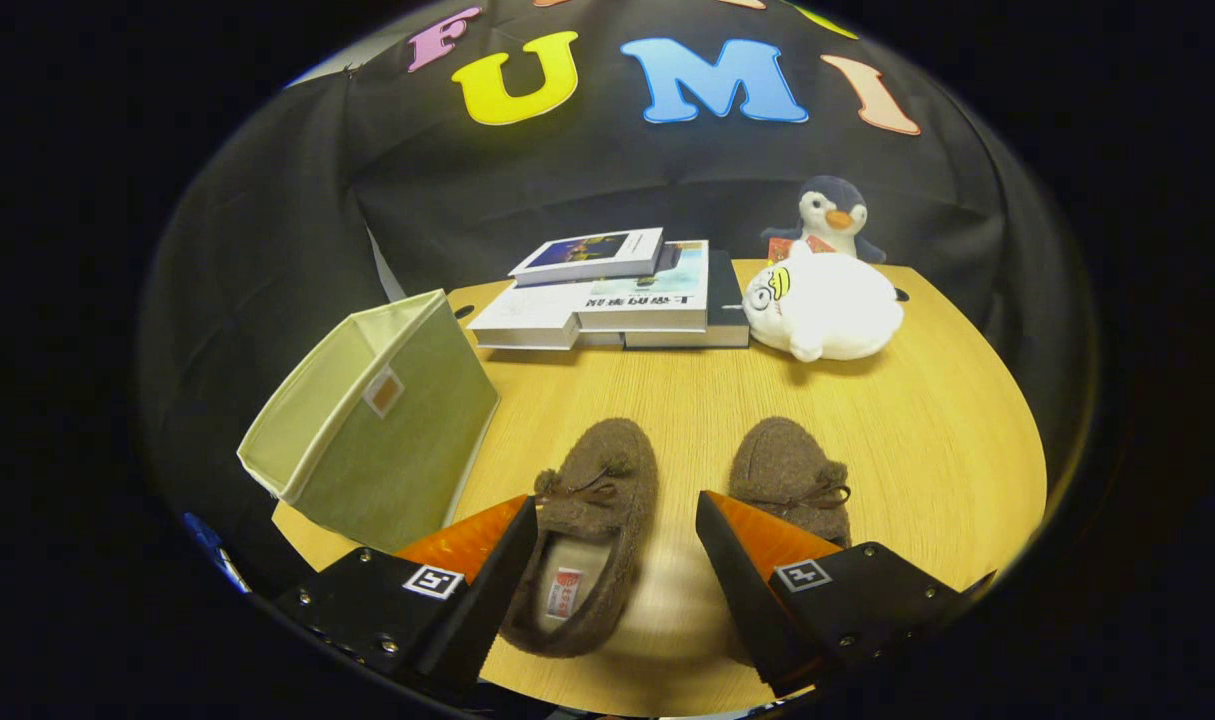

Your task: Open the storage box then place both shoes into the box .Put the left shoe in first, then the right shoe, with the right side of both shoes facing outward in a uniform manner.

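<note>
Two brown fuzzy slippers lie on the wooden table [947,440], toes pointing away. The left slipper [592,520] lies between my fingers, close against the left finger [477,560], its opening facing up. The right slipper [792,480] sits just beyond the right finger [757,560], partly hidden by it. My gripper [617,545] is open and neither finger presses on a shoe. A pale green fabric storage box [387,410] stands ahead to the left at the table's edge, its lidless mouth tilted toward the left and its inside bare.
A stack of books [617,295] lies at the back of the table. A white plush toy [822,305] rests to their right, with a penguin plush [832,220] behind it. Bare tabletop lies between the slippers and the books.
</note>
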`<state>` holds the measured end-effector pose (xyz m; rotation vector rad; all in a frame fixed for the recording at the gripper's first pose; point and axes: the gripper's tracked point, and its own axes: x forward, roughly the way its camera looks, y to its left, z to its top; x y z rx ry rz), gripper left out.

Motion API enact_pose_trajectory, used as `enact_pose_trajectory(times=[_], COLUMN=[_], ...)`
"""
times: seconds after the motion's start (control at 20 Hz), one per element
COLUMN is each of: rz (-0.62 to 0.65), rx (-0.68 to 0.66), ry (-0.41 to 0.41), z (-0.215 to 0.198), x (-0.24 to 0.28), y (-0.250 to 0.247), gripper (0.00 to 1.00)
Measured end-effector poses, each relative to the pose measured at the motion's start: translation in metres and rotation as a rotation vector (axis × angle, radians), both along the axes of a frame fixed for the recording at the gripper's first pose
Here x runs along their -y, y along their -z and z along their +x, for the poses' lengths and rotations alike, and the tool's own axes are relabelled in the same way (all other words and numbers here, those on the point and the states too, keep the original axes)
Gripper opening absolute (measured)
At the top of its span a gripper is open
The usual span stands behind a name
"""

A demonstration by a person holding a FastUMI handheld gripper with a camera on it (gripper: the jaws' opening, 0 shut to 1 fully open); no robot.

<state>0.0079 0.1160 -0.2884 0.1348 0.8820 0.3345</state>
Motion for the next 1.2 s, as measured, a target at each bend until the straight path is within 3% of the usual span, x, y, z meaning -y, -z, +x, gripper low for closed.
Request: enact_pose_trajectory(times=[0.65,0.8,1.05,1.15,1.2], rz=[-0.102,-0.094,-0.061,-0.037,-0.052], rx=[-0.142,-0.173,-0.226,-0.246,-0.237], ry=[-0.053,-0.065,-0.057,-0.051,-0.011], z=[-0.010,-0.010,-0.014,-0.014,-0.010], x=[0.002,-0.004,-0.013,-0.017,-0.011], y=[0.063,0.068,0.072,0.070,0.069], gripper=[0.97,0.88,0.55,0.55,0.55])
